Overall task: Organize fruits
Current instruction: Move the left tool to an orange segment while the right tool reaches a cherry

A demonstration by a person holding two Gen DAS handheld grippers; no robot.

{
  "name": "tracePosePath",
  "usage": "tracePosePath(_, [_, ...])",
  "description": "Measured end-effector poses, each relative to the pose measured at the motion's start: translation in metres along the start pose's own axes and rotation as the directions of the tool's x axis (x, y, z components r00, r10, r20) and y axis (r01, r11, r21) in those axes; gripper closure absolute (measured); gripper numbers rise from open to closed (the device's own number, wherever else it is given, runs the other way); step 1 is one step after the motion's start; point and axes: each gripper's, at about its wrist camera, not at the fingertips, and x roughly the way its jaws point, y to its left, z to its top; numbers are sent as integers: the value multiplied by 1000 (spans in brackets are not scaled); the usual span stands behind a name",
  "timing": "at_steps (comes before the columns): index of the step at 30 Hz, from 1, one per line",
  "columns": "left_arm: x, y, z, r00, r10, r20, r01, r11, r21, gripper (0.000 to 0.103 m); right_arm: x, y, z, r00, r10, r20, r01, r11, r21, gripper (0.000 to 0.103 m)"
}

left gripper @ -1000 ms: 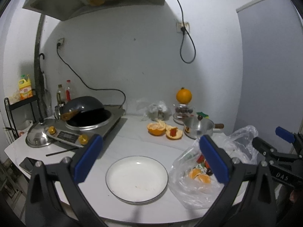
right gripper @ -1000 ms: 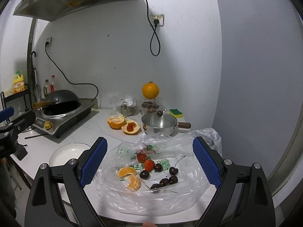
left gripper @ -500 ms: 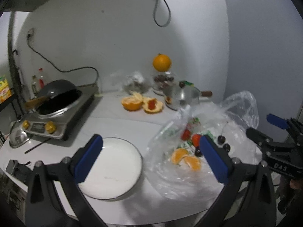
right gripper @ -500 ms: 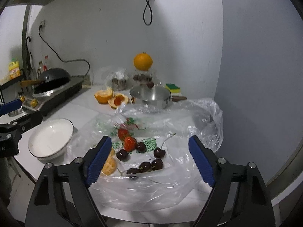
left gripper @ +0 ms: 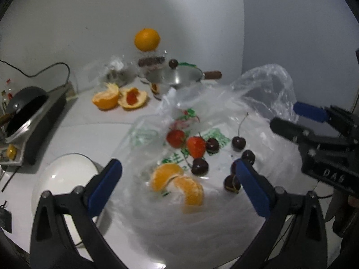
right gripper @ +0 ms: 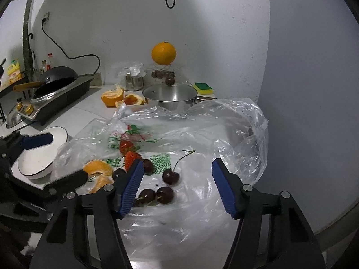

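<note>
Left tool (left gripper: 177, 174): blue pads spread wide, nothing between them; poised above the orange segments (left gripper: 178, 183), which lie within the span of its fingers.

Right tool (right gripper: 178, 185): pads likewise wide apart and empty; hovers over the cherries (right gripper: 165, 187), the stemmed one just ahead of its tips.

Plastic bag (right gripper: 219, 139): clear, printed in green, spread flat and open on the counter (left gripper: 89, 134). It carries all the loose fruit: two orange segments touching each other, two strawberries (left gripper: 187, 142) side by side, and dark cherries scattered to their right.

White plate (left gripper: 65, 174): beside the bag on the left, bare; likely the receiving dish.

Further back: halved orange peels (left gripper: 120, 97), a steel pan (right gripper: 170, 95) with a cherry on its lid, a whole orange (right gripper: 163, 52) on a glass jar, a green sponge (right gripper: 203, 88), and a wok on a cooker (right gripper: 56, 89) at far left.

Step in hand, as judged: approach for the first pick; no fruit has reached the plate.

Next move calls for: lowering one tool onto a single piece, closing gently since the fruit is soft, and avoiding pinching the thin film, which would lift with the piece.
</note>
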Motion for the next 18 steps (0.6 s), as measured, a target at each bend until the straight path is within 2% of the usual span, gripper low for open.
tracePosePath(3, [12, -4, -1, 1000, -16, -26, 16, 1000, 0, 2, 12, -5, 1, 1000, 22, -19, -22, 1000, -2, 47])
tracePosePath(8, [27, -9, -7, 997, -34, -72, 34, 999, 3, 10, 33, -5, -6, 995, 73, -68, -72, 997, 17, 53])
tracePosePath(13, [42, -9, -21, 988, -70, -136, 69, 997, -17, 32, 54, -2, -21, 983, 126, -132, -123, 992, 36, 59])
tracePosePath(16, [47, -7, -31, 983, -98, -158, 93, 995, -35, 36, 64, -2, -29, 976, 147, -162, -140, 989, 52, 64])
tracePosePath(18, [51, -7, -36, 981, -92, -173, 87, 996, -32, 37, 68, -3, -33, 972, 155, -176, -147, 987, 59, 65])
